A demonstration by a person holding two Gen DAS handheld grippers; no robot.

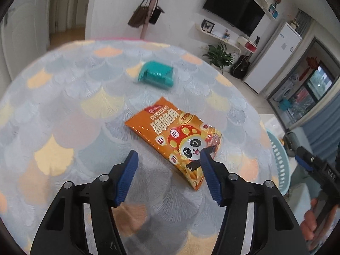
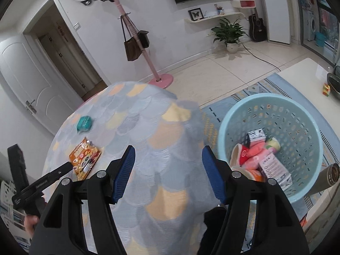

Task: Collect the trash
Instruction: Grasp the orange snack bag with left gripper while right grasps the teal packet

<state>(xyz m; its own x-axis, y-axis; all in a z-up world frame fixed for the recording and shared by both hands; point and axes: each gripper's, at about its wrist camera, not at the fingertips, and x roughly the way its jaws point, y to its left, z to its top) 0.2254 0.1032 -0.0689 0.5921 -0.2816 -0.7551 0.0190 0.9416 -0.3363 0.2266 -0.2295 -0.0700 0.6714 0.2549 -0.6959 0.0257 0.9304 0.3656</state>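
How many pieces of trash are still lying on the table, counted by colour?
Orange: 1, the orange snack bag, flat on the patterned tablecloth.
Teal: 1, the teal packet, farther back on the same cloth.
Total: 2.
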